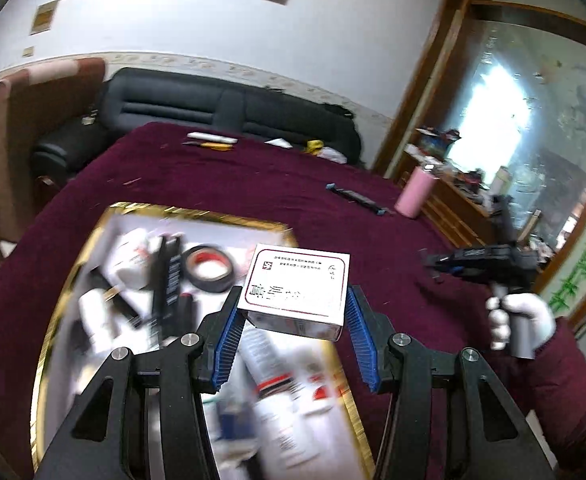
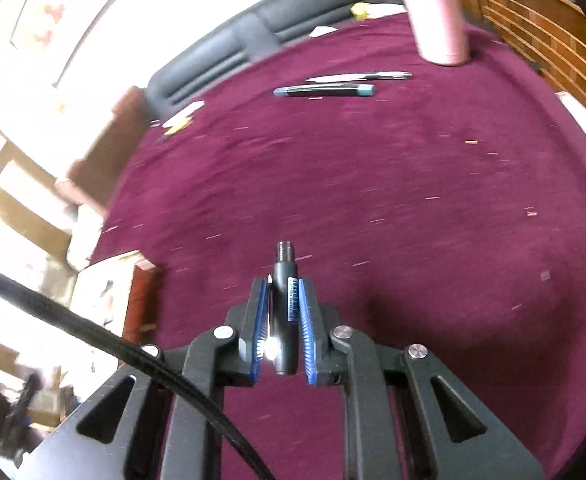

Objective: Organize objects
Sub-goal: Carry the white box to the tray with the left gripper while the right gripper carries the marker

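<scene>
My left gripper (image 1: 295, 300) is shut on a small white box (image 1: 297, 288) with red-framed print, held above a gold-rimmed tray (image 1: 197, 213). The tray holds a roll of black tape (image 1: 209, 269), white bottles, dark tubes and other items, all blurred. In the right wrist view my right gripper (image 2: 283, 286) is shut on a dark grey pen barrel (image 2: 285, 304) with a threaded metal tip and a barcode sticker, held above the maroon tablecloth (image 2: 373, 184). The left wrist view also shows the right gripper (image 1: 437, 266) at the right, carried by a white-gloved hand (image 1: 521, 316).
A pink cylinder (image 2: 437, 12) stands at the table's far right edge. Near it lie a black strip with blue ends (image 2: 325, 90) and a thin silver pen (image 2: 361, 76). Small yellow and white items (image 1: 213, 141) lie at the far edge by a black sofa (image 1: 221, 104). A wooden cabinet (image 1: 457, 204) stands right.
</scene>
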`<move>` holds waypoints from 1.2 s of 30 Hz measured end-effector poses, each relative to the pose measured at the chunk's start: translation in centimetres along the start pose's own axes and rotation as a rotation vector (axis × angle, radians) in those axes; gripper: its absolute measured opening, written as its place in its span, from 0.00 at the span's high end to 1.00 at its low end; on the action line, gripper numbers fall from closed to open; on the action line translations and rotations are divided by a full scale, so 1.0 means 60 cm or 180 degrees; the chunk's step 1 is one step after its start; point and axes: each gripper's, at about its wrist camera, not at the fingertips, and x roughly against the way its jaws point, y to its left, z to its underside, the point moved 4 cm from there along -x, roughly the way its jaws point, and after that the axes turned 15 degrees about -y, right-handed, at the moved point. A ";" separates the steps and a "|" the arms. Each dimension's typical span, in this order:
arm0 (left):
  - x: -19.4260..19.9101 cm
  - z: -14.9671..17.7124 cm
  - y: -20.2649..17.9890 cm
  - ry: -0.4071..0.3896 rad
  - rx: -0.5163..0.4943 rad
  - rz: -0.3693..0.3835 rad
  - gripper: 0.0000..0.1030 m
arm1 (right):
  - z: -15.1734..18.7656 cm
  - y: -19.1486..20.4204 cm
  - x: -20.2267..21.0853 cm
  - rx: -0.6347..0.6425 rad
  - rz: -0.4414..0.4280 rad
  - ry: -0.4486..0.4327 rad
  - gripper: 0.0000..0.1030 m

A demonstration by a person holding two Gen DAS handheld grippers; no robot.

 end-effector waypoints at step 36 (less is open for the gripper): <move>0.046 0.092 0.081 0.0191 -0.0309 -0.0634 0.56 | 0.200 0.422 -0.212 0.1191 -0.0670 0.0779 0.86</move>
